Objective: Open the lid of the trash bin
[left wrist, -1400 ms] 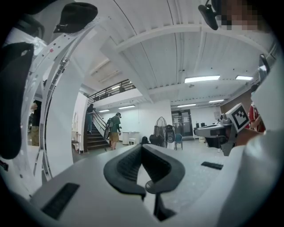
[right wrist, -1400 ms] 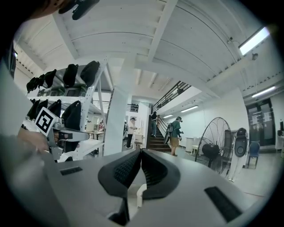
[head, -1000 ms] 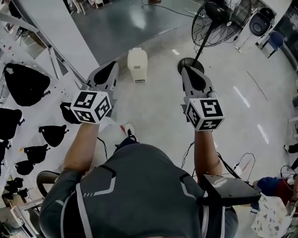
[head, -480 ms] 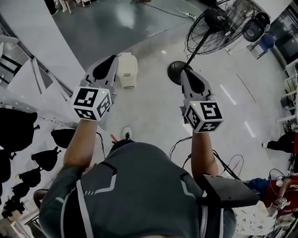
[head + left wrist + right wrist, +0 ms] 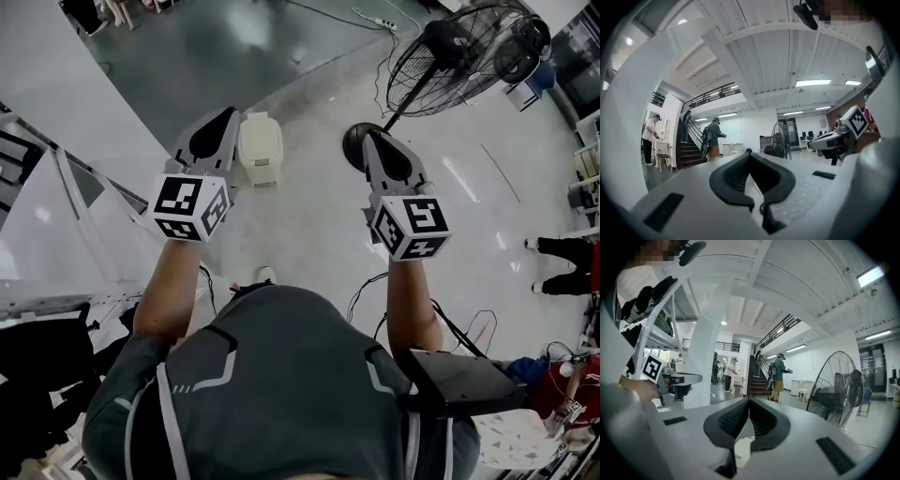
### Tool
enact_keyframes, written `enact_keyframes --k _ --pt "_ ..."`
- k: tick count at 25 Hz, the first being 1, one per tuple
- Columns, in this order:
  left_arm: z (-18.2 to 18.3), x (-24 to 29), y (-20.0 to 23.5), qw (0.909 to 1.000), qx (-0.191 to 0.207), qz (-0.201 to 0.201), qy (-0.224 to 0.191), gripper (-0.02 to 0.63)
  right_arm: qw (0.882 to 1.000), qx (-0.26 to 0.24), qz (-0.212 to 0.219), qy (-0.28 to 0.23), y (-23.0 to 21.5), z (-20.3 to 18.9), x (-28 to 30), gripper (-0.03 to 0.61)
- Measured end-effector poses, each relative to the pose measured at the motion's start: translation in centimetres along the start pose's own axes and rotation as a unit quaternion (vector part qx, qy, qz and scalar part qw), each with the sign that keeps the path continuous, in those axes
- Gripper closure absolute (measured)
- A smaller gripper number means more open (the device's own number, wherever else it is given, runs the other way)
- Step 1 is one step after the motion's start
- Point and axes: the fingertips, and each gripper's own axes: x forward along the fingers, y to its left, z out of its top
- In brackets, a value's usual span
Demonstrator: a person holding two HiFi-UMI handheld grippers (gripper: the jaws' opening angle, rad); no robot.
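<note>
We hold a claw in each hand, out in front of us, and both point about level. The left claw (image 5: 228, 114) is closed tight: in the left gripper view its two dark pads meet at the tip and nothing sits between them. The right claw (image 5: 367, 137) is closed too. In the right gripper view its pads touch at the tip and grip nothing. Both claws are empty and touch nothing. The trash bin (image 5: 260, 148) is small and cream white. It stands on the shiny grey floor (image 5: 309, 216), ahead of the claws and lower down. It is between the two claws, but much nearer the left one, just to the right of that claw's tip in the head view. The lid (image 5: 260, 137) lies flat on top of the bin, shut. Neither claw reaches the bin. A big black fan (image 5: 459, 56) stands on the floor ahead of the right claw and off to its right. Its round foot (image 5: 354, 142) shows just beside that claw's tip.
</note>
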Motion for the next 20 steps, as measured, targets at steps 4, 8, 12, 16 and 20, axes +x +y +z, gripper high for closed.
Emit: enact_keyframes --k 4,8,12,16,20 --pt "-1.0 1.5 3.3 0.9999 -0.014 -0.002 -0.002 0.604 1.0 0.007 -0.002 0.002 0.3 -0.2 4.1 0.551" --pt "-1.8 2.4 6.7 0.9997 -0.021 0.014 0.0 0.604 1.0 0.0 0.008 -0.003 1.5 0.4 7.7 0.551" --pt "-2.8 2.9 8.9 0.9991 -0.02 0.036 0.013 0.604 1.0 -0.006 0.03 0.008 1.7 0.5 11.2 0.551" --pt "-3.9 3.4 11.7 0.9973 -0.021 0.064 0.03 0.604 0.998 0.002 0.065 0.014 1.7 0.0 15.8 0.551" --pt "-4.2 4.0 13.7 0.9948 -0.016 0.095 0.034 0.604 0.995 -0.011 0.103 0.009 1.4 0.3 20.0 0.551"
